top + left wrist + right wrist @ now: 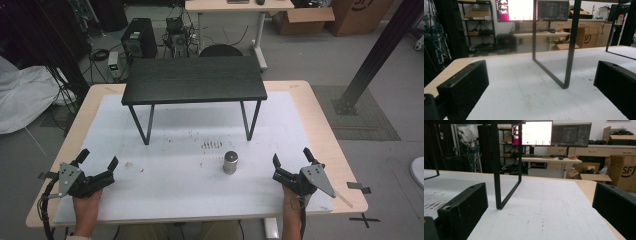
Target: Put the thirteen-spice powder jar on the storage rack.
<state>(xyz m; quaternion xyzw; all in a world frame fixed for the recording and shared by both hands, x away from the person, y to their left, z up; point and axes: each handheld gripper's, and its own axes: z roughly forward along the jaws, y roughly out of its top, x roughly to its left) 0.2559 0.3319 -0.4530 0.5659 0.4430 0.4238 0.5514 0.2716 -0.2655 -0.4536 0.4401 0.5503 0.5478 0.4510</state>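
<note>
Near the can: we take the small metal can (230,162) as our landmark; it stands upright on the white mat (165,190), in front of the black stand (194,79) and apart from it

Can: untouched, nothing beside it but some dark smudges on the mat just behind; it looks smooth and round, so we judge it may slip or tip if pinched off-centre

Right gripper (292,161): to the right of the can and a little nearer us, resting low over the mat; jaws spread wide with nothing between them; in the right gripper view the jaws (539,205) frame bare mat and one stand leg (496,167), so the can lies off to that camera's left

Left gripper (98,161): well to the left of the can, near the mat's left edge; jaws also wide apart and empty; its own view (541,85) looks past a stand leg (571,45) toward the room

Step in hand: we judge it to be the reach for the can, and the right gripper is the nearer one

How to do it well: we should turn the right gripper toward the can first, until the can sits midway between the jaws in its view; come in low and level, jaws kept wide until they pass either side; close on the middle of the can's height, not the rim; squeeze gently and evenly

Watch for: nudging the can with one jaw before the other arrives; knocking the stand leg behind the can; we keep the left gripper parked well left of the can, out of the path
</note>
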